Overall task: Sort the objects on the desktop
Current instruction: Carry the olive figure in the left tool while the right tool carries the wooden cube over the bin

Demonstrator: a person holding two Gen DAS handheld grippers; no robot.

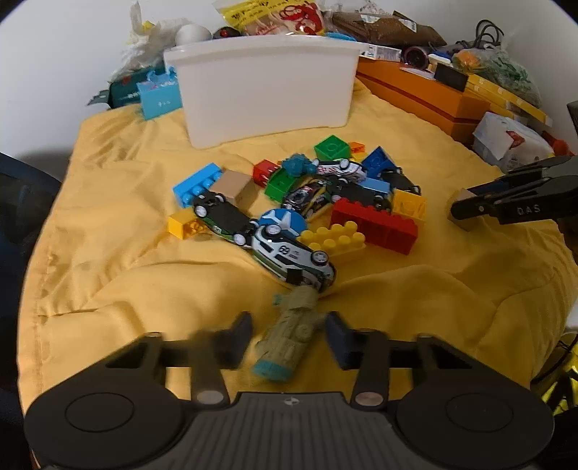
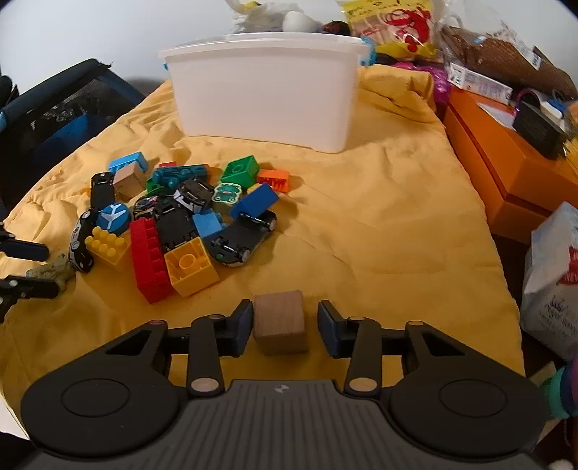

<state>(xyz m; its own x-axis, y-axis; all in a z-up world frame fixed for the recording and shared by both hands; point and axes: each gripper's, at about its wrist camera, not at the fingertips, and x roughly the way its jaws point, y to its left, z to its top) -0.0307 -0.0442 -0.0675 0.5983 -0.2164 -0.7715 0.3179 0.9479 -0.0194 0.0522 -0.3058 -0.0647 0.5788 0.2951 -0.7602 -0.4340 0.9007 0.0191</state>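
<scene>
An olive-green toy figure (image 1: pixel 289 340) with a teal base lies on the yellow cloth (image 1: pixel 108 253) between the fingers of my left gripper (image 1: pixel 288 320). Narrow gaps show on both sides of it, so the gripper is open. My right gripper (image 2: pixel 285 307) stands open around a wooden cube (image 2: pixel 280 321). Its left pad is next to the cube and cloth shows on the right. A pile of toy cars and bricks (image 1: pixel 307 206) lies in the middle. The white bin (image 1: pixel 267 83) stands behind it. The right gripper (image 1: pixel 466 199) also shows at the right of the left wrist view.
Orange boxes (image 1: pixel 426 94) with small items on them line the right side. Snack bags (image 1: pixel 274 16) and clutter sit behind the bin. A white paper bag (image 2: pixel 552 274) stands at the right edge. A dark chair (image 2: pixel 65 108) is at the left.
</scene>
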